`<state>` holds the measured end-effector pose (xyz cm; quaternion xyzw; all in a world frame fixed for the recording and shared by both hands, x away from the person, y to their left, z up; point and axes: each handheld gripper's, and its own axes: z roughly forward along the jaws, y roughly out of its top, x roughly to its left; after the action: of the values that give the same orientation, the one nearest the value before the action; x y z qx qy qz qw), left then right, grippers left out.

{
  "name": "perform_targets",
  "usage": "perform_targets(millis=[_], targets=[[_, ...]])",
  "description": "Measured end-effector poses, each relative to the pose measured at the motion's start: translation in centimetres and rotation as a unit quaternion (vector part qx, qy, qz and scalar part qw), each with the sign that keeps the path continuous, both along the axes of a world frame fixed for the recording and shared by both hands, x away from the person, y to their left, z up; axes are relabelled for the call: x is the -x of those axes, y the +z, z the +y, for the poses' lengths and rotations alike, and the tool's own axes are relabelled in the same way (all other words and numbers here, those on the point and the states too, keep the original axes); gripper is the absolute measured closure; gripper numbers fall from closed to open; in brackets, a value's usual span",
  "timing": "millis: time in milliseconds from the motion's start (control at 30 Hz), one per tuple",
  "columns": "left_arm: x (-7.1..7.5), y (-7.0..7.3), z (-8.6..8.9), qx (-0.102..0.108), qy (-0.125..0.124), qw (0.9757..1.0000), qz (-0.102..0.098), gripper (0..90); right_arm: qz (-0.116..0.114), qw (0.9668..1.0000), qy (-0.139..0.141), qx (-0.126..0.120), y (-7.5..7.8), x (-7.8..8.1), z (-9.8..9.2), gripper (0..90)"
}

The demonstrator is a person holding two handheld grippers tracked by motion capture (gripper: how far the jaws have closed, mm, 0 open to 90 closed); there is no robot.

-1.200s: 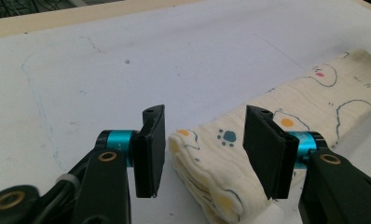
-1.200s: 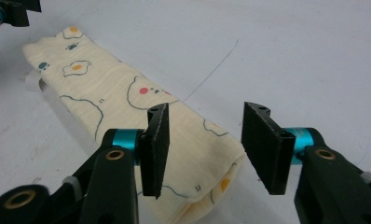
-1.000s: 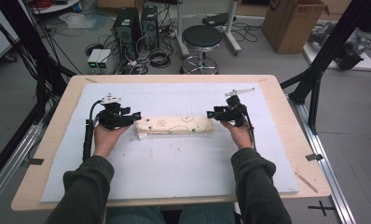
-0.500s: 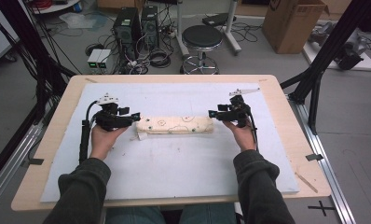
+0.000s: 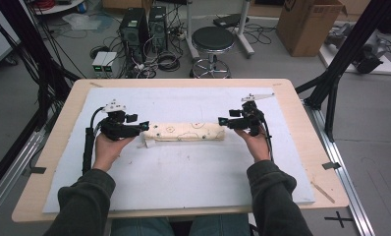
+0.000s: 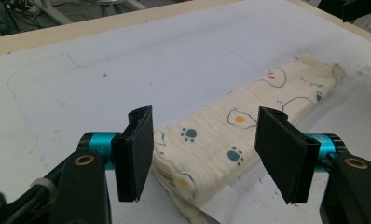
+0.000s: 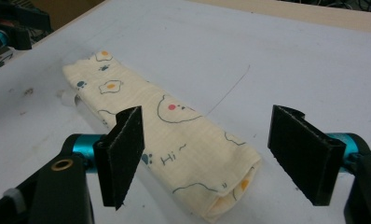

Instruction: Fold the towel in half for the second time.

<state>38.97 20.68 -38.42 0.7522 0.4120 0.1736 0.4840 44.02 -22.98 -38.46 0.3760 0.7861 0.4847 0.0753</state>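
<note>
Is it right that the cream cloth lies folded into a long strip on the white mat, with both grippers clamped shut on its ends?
Not quite: the left gripper and right gripper views show both open, jaws apart beside the cloth ends. It does lie folded on the white mat.

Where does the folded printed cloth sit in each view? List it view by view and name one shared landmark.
High view: the folded cloth lies mid-table on the white mat, between the two grippers.
Left gripper view: it runs from bottom centre to upper right, between the open black fingers.
Right gripper view: it runs from upper left to bottom centre.
Shared landmark: the white mat's edge against the wooden table rim.
</note>
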Motion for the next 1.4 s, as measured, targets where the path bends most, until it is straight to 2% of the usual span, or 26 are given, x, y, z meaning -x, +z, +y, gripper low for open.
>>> perform_targets(millis=[167,467,733,1100,1200,1367,1400], targets=[[0.5,0.0,0.1,-0.009,-0.005,0.9999,-0.002,37.3,-0.001,1.0,0.003,-0.004,0.4,0.5,0.0,22.4],[1.5,0.2,0.5,-0.01,-0.012,0.9999,-0.007,36.4,-0.011,0.9999,0.008,-0.005,1.0,1.3,0.0,19.8],[2.4,0.5,0.6,-0.01,-0.018,0.9997,-0.013,35.9,-0.009,0.9999,0.014,-0.001,1.3,1.9,0.3,17.5],[3.7,1.2,0.3,-0.013,-0.028,0.9993,-0.02,35.3,-0.015,0.9997,0.018,0.002,1.9,3.0,0.0,15.8],[4.2,1.2,0.3,-0.009,-0.028,0.9993,-0.024,35.3,-0.03,0.9995,0.011,-0.005,1.8,3.6,-0.3,15.8],[4.6,0.6,0.5,-0.013,-0.028,0.9994,-0.017,34.9,-0.029,0.9995,0.006,-0.007,1.1,4.2,-1.1,15.8],[4.7,0.6,0.5,-0.012,-0.028,0.9994,-0.018,34.6,-0.023,0.9997,0.006,-0.004,1.0,4.3,-1.2,15.5]])
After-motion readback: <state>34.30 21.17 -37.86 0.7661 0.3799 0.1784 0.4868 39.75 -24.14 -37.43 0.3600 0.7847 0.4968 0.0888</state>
